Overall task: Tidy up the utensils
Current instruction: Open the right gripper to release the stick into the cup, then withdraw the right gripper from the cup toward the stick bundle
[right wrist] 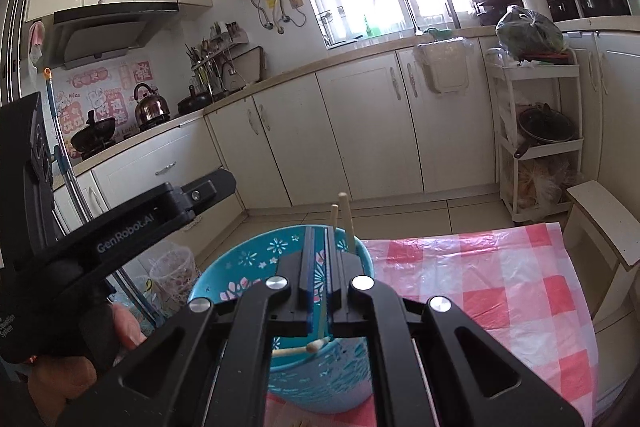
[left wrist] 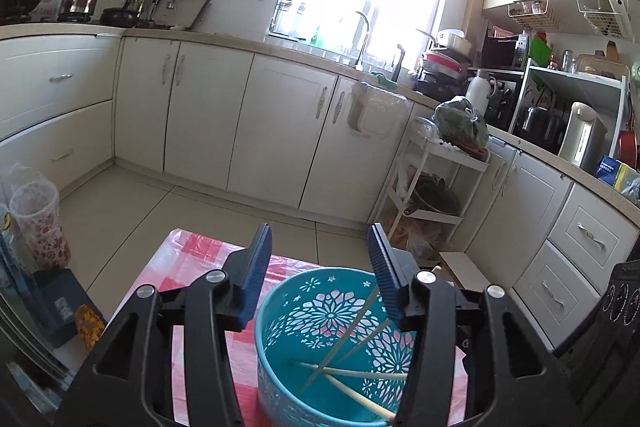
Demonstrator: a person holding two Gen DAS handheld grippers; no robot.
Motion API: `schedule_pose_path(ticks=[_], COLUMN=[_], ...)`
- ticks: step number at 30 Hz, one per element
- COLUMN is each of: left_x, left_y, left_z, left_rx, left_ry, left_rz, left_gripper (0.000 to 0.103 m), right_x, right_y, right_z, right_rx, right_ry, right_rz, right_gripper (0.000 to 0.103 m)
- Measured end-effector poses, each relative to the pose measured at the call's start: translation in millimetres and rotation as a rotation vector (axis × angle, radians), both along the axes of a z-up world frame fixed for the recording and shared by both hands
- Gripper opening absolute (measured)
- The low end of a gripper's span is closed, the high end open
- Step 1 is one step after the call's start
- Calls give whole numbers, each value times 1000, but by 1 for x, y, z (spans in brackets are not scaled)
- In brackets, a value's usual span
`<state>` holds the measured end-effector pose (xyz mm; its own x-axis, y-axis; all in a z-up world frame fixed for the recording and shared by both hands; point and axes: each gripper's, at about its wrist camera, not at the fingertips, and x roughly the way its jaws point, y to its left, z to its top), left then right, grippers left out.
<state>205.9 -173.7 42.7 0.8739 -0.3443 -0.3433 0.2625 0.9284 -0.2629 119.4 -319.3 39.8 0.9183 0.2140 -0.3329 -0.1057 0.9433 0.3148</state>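
We have the teal perforated holder [left wrist: 332,343] standing upright on the red-checked plastic cover [right wrist: 500,291] of the small table, near its left edge as the right wrist view frames it. It is the collection bin, so both tools are crowded over its mouth. Several chopsticks [left wrist: 352,373] already lie crossed inside, leaning on the far wall with their ends on the bottom; the pale ones in the left view look loose, nothing touching them. Our left gripper [left wrist: 320,267] sits just above the near rim with its jaws spread, blue pads [left wrist: 256,275] either side of the opening and nothing between them. We read that as a release pose or a steadying pose over the bin, can't say which. Our right gripper [right wrist: 322,267] is pressed nearly together, pinching a thin pale stick [right wrist: 322,311] that runs down the slot between its pads. Two more stick ends [right wrist: 342,215] poke up past the fingertips; whether those are in the pinch or just standing in the holder behind, we can't tell. The stick is held along the fingers, so tilting the tool down should feed it in end first. In the right view a hand [right wrist: 124,327] grips the left tool's handle. Next we'd lower the right tool over the mouth and let go. The risk we see is a stick catching the rim or tipping the light holder.
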Motion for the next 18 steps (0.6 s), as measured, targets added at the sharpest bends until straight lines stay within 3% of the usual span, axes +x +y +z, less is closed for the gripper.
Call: schedule_pose_path(ticks=[7, 10, 14, 18], left_x=[-16, -23, -36, -49], left_y=[6, 10, 17, 24], left_z=[1, 3, 7, 5], left_rx=[14, 20, 43, 68], left_ry=[18, 25, 24, 38], left_rz=[11, 18, 31, 35], left_gripper=[64, 75, 86, 94], right_x=[-19, -27, -41, -54], right_y=[1, 2, 3, 6], right_z=[2, 3, 1, -5], right_rx=[16, 25, 45, 49], right_ry=[4, 7, 16, 45], right_rz=[-5, -9, -25, -33], right_gripper=[19, 23, 42, 50])
